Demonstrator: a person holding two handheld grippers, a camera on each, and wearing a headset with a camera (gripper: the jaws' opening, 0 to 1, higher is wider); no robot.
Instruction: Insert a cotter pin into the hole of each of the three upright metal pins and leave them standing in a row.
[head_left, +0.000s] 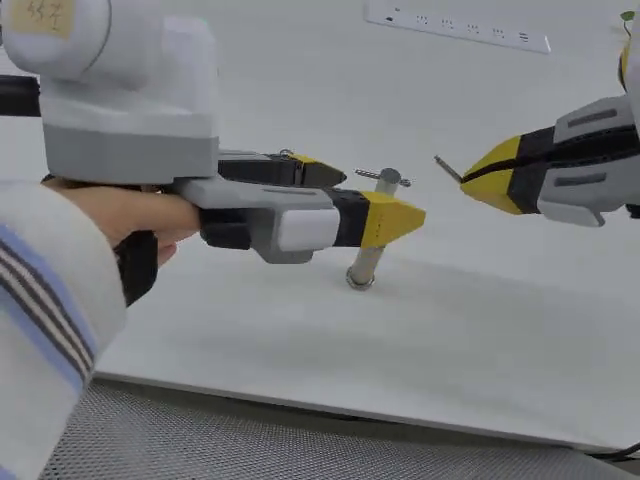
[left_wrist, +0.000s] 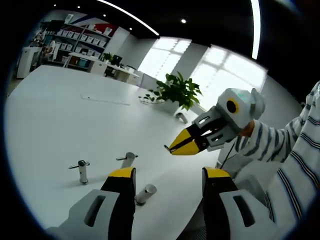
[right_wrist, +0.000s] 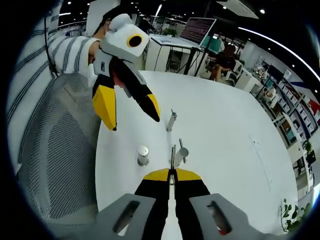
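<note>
Three upright metal pins stand on the white table (right_wrist: 225, 130). Two carry a cotter pin through the top: one pin (left_wrist: 82, 171) and its neighbour (left_wrist: 129, 160). The third pin (left_wrist: 146, 194) is bare and stands low between the jaws of my open left gripper (left_wrist: 170, 172). From the right gripper view the bare pin (right_wrist: 143, 155) is nearest the table edge. My right gripper (right_wrist: 172, 175) is shut on a cotter pin (right_wrist: 172, 157). In the head view the left gripper (head_left: 382, 196) straddles a pin (head_left: 365, 265), and the right gripper (head_left: 465, 180) holds the cotter pin (head_left: 447, 168) a short way to its right.
The table's front edge (head_left: 330, 400) runs close below the pins, with a grey mesh surface (head_left: 200, 440) beneath it. A power strip (head_left: 455, 25) lies at the far side. A potted plant (left_wrist: 175, 92) stands at the table's far end.
</note>
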